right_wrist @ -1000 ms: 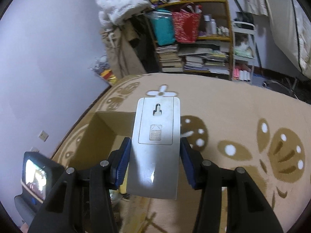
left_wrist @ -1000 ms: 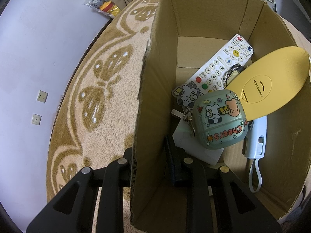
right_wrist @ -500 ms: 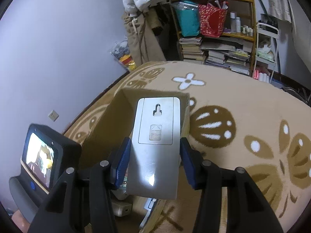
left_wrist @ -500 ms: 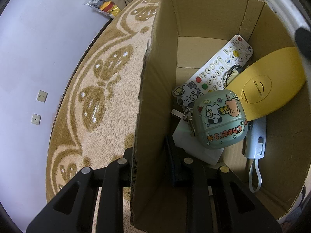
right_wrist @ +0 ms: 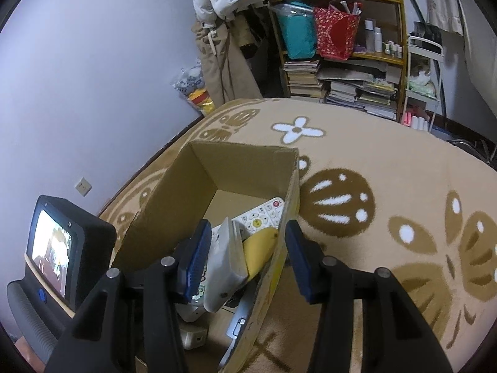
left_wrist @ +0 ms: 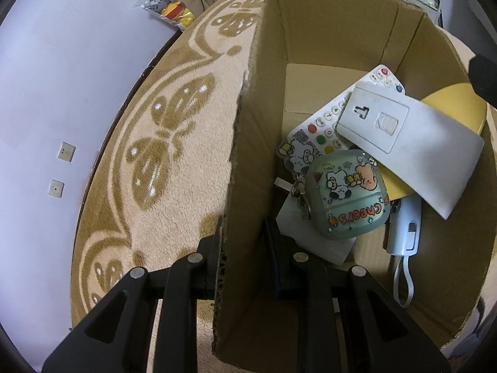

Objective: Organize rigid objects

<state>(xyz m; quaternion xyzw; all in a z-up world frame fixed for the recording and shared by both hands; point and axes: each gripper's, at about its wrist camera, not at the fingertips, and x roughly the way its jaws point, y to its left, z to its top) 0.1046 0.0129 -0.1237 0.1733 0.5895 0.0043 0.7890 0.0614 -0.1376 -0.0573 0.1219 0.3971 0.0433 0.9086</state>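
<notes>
My left gripper (left_wrist: 242,261) is shut on the left wall of the open cardboard box (left_wrist: 341,31), one finger outside and one inside. In the box lie a white remote (left_wrist: 323,124), a yellow oval piece (left_wrist: 453,105), a green cartoon case (left_wrist: 348,195), a pale blue device with a loop (left_wrist: 403,233), and on top a flat white device (left_wrist: 413,143). My right gripper (right_wrist: 248,261) is open and straddles the box's right wall (right_wrist: 279,264). The white device (right_wrist: 222,264) lies tilted below its left pad, free of both pads.
The box (right_wrist: 236,161) stands on a beige rug with brown patterns (right_wrist: 388,161). A lilac wall with sockets (left_wrist: 66,151) runs along the left. Crowded shelves (right_wrist: 351,84), hanging coats (right_wrist: 223,62) and a toy bag (left_wrist: 164,3) stand behind.
The flat white device has left the right gripper's pads and now lies in the box on the other items. The right gripper has come down over the box's right wall. The left gripper kept still.
</notes>
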